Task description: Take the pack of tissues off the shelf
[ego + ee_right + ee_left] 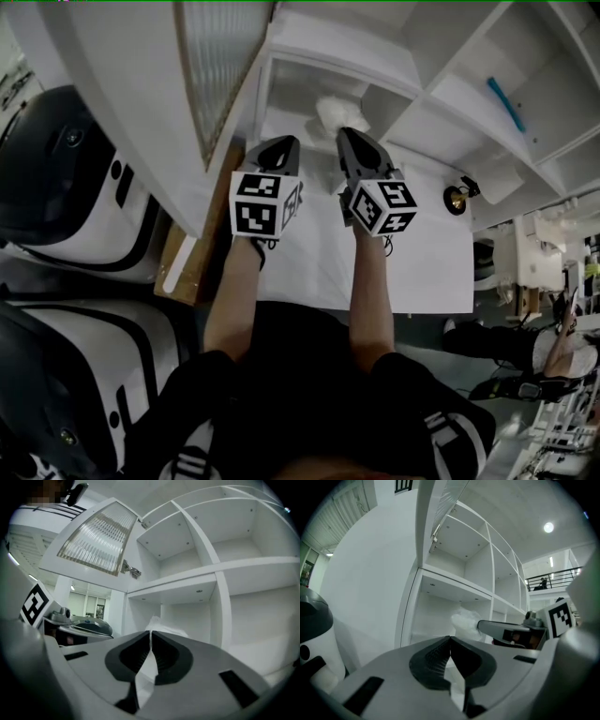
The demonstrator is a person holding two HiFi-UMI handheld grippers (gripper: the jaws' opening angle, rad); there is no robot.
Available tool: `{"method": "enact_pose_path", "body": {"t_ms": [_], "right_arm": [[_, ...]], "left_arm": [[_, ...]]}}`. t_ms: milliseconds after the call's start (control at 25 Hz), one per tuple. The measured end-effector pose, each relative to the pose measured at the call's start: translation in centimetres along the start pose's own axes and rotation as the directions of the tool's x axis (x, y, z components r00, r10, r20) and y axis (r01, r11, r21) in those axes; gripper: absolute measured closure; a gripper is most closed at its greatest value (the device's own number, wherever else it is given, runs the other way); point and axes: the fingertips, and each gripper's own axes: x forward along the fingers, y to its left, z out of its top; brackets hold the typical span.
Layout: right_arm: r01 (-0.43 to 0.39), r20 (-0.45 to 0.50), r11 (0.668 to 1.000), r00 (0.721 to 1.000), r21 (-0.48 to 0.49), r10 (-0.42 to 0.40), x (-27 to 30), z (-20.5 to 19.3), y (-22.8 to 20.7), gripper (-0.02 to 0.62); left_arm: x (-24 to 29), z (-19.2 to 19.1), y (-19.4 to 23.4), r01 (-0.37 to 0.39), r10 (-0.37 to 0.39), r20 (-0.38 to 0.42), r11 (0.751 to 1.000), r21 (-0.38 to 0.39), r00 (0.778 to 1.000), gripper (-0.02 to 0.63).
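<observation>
The pack of tissues point(334, 112) is a white, crinkly plastic bundle at the mouth of a low cubby in the white shelf point(309, 80). My right gripper point(350, 134) points into that cubby and is shut on the pack's wrapper. In the right gripper view, white film point(145, 674) is pinched between the jaws point(151, 633), with the pack's bulk point(164, 629) just beyond. My left gripper point(281, 143) hovers beside it on the left, jaws together point(450, 638) and holding nothing. In the left gripper view the pack point(465, 619) sits at the tip of the right gripper point(485, 626).
An open cabinet door with ribbed glass point(214, 66) juts out above the left gripper. Two large white-and-black machines point(66, 178) stand on the left. A wooden board point(192, 258) lies by the white tabletop point(427, 267). A small brass object point(457, 199) and a blue item point(506, 103) are to the right.
</observation>
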Motion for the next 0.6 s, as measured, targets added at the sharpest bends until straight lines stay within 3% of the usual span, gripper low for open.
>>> {"method": "enact_pose_path", "body": {"t_ms": [360,600], "right_arm": [[0.022,0.172,0.994,0.985,-0.111,-0.002,-3.5,7.0,0.0,0.566],[0.009,0.229,0.996,0.973,-0.086,0.011,-5.0,9.3,-0.7,0.566]], "left_arm": [[0.0,2.9,-0.4,-0.005,0.005,0.087,1.0,-0.005,0.996,0.595],[-0.6,5.7,-1.3,0.004,-0.006,0.158,1.0,0.014,0.987,0.595]]}}
